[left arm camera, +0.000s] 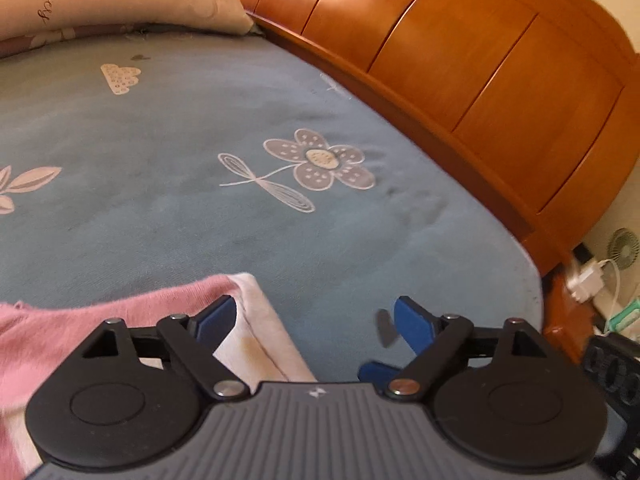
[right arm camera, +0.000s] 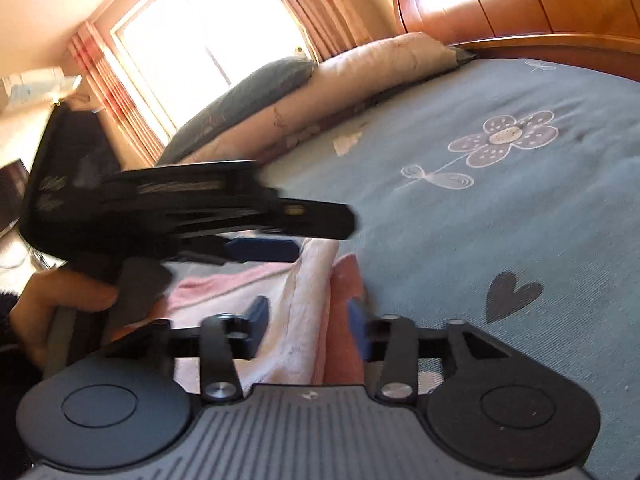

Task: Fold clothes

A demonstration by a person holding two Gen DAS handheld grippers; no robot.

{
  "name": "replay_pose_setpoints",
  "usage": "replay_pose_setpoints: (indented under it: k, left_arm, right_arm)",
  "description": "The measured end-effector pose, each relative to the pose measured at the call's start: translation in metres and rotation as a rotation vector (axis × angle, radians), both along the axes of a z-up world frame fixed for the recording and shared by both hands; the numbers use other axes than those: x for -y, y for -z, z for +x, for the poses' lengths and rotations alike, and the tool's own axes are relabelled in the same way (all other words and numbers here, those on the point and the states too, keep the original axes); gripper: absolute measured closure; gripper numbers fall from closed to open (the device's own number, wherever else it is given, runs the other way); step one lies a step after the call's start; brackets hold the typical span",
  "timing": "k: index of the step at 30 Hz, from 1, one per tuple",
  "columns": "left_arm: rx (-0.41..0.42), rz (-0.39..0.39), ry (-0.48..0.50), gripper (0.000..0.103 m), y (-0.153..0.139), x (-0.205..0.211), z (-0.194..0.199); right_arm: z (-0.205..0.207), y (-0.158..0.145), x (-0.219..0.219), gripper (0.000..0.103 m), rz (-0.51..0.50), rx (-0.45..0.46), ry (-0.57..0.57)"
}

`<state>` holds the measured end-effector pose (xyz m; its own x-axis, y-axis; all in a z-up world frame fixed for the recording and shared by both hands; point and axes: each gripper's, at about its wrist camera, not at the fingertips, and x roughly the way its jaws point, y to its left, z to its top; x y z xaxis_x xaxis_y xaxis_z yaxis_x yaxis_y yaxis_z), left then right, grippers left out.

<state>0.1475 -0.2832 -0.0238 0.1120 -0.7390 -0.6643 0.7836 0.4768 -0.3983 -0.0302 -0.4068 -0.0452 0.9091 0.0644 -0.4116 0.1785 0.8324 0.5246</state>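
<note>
The left tongs (left arm camera: pixel 316 320) stand wide open, empty, at the edge of the pink-and-white garment (left arm camera: pixel 52 328). The right tongs (right arm camera: pixel 308 320) straddle its folded edge, parted, pads not pressing. It lies on the blue bed (left arm camera: pixel 200 128).

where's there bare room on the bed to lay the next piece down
The widest bare patch of sheet runs from the pink garment up to the pillows and across to the headboard, around the flower print. The sheet by the heart print is also clear. It is crowded near the garment, where both grippers work.
</note>
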Motion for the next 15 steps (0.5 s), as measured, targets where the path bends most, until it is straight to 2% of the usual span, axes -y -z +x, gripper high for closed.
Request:
replay_pose_setpoints:
  k: [3,6,10,13,15]
  left_arm:
    - [-0.062,0.005,0.009,0.018,0.007,0.000,-0.004]
    - [-0.047,0.027,0.001,0.018,0.018,0.012,-0.001]
    - [-0.123,-0.005,-0.012,0.018,0.026,0.027,0.010]
    - [-0.086,0.021,-0.001,0.018,0.022,0.034,0.005]
    - [-0.057,0.012,0.007,0.018,0.012,0.029,0.000]
  right_arm:
    - [-0.002,0.000,0.001,0.044,-0.004,-0.007,-0.002]
    - [-0.004,0.000,0.003,0.040,0.002,-0.006,-0.012]
    - [-0.004,0.003,0.008,0.037,0.006,-0.011,-0.016]
    - [-0.003,0.003,0.010,0.036,0.013,-0.018,-0.008]
    - [-0.004,0.003,0.011,0.036,0.017,-0.016,-0.004]
